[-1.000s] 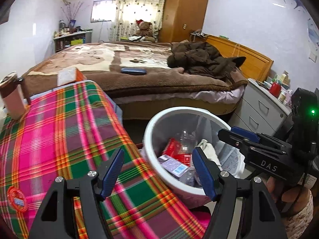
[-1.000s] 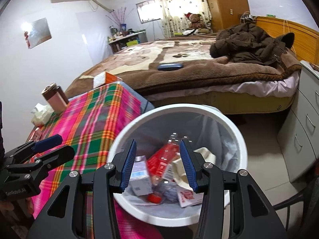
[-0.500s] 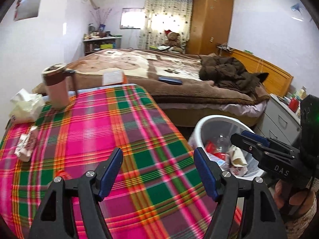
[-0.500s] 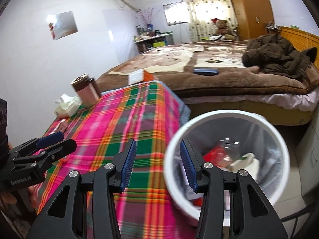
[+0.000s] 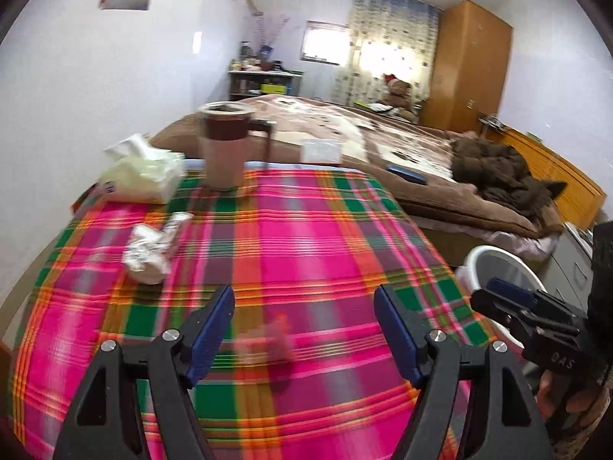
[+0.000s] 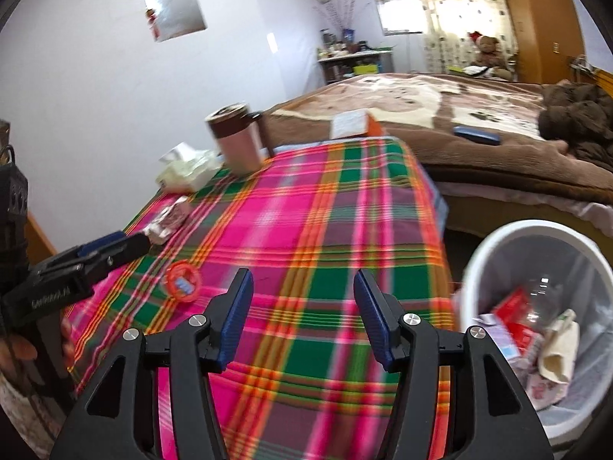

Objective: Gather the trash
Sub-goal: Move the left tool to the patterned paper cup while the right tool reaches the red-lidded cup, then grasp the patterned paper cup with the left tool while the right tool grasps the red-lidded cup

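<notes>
Left wrist view: my left gripper (image 5: 302,329) hangs over a plaid tablecloth (image 5: 306,237), jaws spread w/ nothing between them. Crumpled wrapper (image 5: 147,255) lies ahead, left of centre, w/ a second small wrapper (image 5: 177,222) just behind it. Tissue pack (image 5: 141,176) and brown lidded mug (image 5: 225,145) stand at the far edge; prob not trash. Small round red sticker or lid (image 5: 274,339) shows blurred on the cloth below my fingers.

Right wrist view: my right gripper (image 6: 302,314) is opening, jaws apart, nothing between them. White trash bin (image 6: 536,306) sits on the floor off the table's right side, already holding cartons, a clear bottle and paper. Same red disc (image 6: 183,280) lies near my left gripper's tip.

Judgement: next step is a pick, approx. the crumpled wrapper, w/ the left since it's on that side. To do it well: slow down (frames are smeared), straddle the wrapper's bulk, come down till pads nearly meet the cloth, then close w/o pinching the cloth. Wrapper looks light and crushable, so a firm squeeze is fine.
</notes>
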A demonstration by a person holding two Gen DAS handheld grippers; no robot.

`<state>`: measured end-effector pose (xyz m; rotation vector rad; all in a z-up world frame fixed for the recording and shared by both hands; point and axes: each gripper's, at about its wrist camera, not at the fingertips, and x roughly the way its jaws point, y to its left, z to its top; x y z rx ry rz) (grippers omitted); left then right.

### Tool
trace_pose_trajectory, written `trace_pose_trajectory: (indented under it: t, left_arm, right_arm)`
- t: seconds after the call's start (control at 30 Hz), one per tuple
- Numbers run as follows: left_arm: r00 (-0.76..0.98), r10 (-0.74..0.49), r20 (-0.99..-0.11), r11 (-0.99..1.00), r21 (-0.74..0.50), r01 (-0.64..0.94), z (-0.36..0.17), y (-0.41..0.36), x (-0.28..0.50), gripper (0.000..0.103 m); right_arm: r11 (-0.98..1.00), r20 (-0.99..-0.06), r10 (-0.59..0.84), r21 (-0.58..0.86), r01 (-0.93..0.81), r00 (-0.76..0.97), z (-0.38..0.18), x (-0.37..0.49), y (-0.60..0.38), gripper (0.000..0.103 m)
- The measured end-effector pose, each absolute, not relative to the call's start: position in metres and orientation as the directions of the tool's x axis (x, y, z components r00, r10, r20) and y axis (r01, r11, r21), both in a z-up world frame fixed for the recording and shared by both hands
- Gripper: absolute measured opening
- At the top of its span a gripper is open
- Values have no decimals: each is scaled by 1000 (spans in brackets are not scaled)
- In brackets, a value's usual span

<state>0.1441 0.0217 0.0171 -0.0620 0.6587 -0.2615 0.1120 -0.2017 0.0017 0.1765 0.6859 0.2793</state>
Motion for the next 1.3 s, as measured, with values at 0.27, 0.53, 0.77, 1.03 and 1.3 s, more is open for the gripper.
trace_pose_trajectory:
  t: [0.27, 0.53, 0.77, 1.03, 1.3]
  left_arm:
    - [772, -184, -609, 982, -151, 115, 8, 78, 144, 77]
    - [760, -163, -629, 984, -162, 77, 1, 111, 158, 77]
    - [744, -170, -646, 981, -180, 68, -6, 128, 175, 78]
    - [716, -181, -674, 979, -194, 65, -16, 137, 203, 80]
    - [672, -197, -714, 975, -214, 58, -31, 140, 235, 80]
  right_arm:
    - [924, -635, 381, 262, -277, 672, -10, 122, -155, 56]
    - [887, -660, 451, 261, -380, 600, -18, 131, -113, 56]
    - [867, -691, 476, 266, -421, 544, -27, 144, -85, 66]
    - [871, -744, 448, 236, -432, 497, -37, 164, -61, 66]
    - [876, -748, 448, 258, -407, 490, -41, 174, -71, 56]
